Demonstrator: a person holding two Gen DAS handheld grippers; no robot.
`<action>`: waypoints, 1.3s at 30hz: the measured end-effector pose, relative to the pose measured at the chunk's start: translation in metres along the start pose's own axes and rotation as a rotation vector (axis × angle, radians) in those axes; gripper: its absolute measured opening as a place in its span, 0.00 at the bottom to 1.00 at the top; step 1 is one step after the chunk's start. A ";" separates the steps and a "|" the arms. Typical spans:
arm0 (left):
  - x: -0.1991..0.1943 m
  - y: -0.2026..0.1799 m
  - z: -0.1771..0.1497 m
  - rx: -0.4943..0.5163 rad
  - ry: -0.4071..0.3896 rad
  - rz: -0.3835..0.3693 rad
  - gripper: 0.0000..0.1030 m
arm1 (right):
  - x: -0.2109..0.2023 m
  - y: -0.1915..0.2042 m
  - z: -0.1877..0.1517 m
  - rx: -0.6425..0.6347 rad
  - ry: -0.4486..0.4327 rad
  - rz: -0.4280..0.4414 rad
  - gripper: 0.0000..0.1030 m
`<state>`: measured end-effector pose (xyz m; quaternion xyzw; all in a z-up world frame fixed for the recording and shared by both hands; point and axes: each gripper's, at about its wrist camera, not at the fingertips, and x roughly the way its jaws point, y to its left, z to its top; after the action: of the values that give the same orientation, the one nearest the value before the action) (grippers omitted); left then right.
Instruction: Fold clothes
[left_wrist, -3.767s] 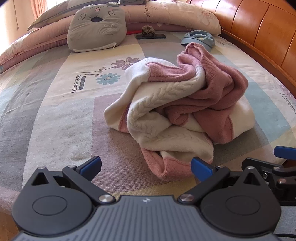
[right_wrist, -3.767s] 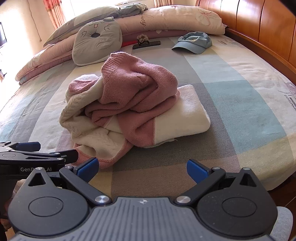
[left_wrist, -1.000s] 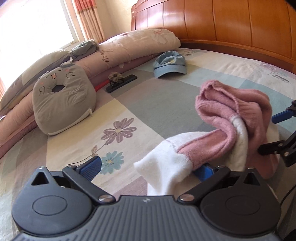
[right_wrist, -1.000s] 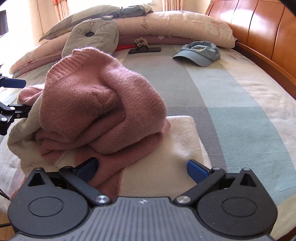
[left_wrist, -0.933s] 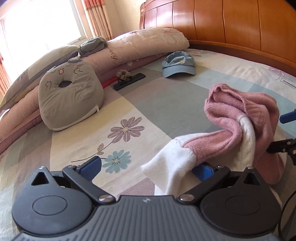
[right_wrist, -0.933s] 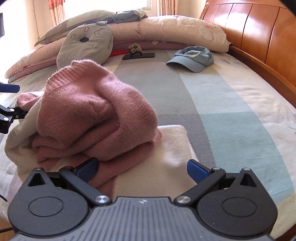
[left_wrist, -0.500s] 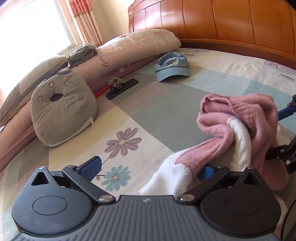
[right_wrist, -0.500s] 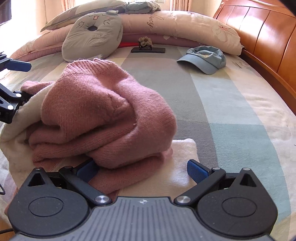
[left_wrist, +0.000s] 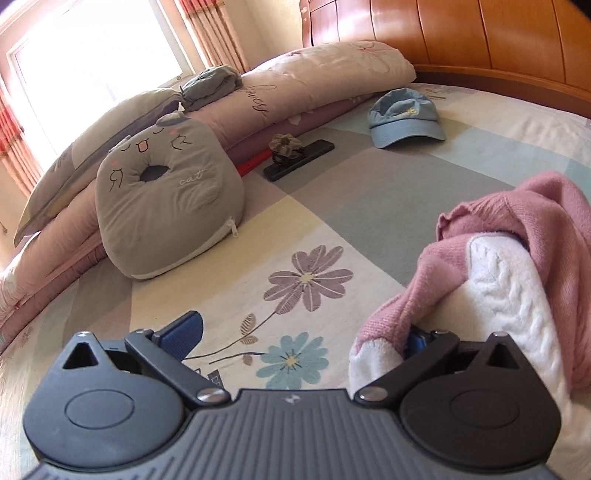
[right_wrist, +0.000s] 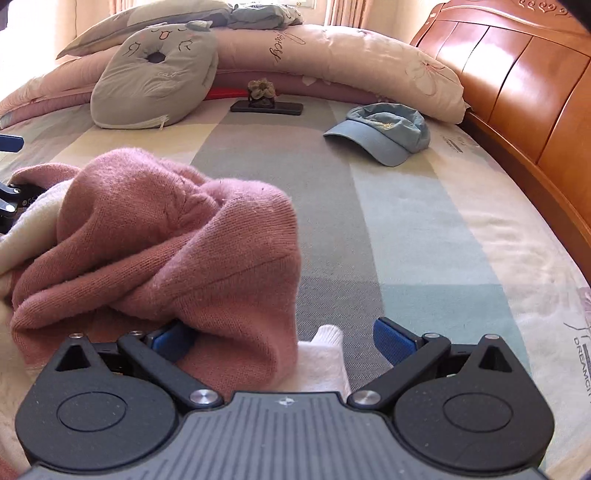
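Sweater is lying bunched on the bed, sitting between both sets of tongs. Left tongs are gaping wide, sweater draping over the right-hand finger only. Right tongs are also gaping, fabric bulging into the gap, so right is better placed.

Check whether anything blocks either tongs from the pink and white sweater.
Nothing visible does. The left tongs and right tongs are already at the sweater; the blue cap and cat cushion lie well beyond.
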<state>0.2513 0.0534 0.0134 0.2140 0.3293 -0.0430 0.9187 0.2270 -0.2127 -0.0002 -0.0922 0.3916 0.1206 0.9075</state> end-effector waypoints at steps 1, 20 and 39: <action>0.009 0.007 0.001 -0.016 0.019 0.008 1.00 | 0.004 -0.002 0.005 -0.007 -0.002 -0.019 1.00; 0.134 0.092 0.029 -0.139 0.184 0.151 1.00 | 0.017 -0.030 0.047 0.029 -0.023 -0.036 1.00; 0.053 0.065 -0.005 -0.104 0.164 -0.070 0.99 | -0.027 -0.018 -0.001 0.008 0.016 0.173 1.00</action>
<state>0.3034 0.1176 0.0005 0.1569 0.4125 -0.0403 0.8964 0.2137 -0.2344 0.0203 -0.0551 0.4060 0.1963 0.8908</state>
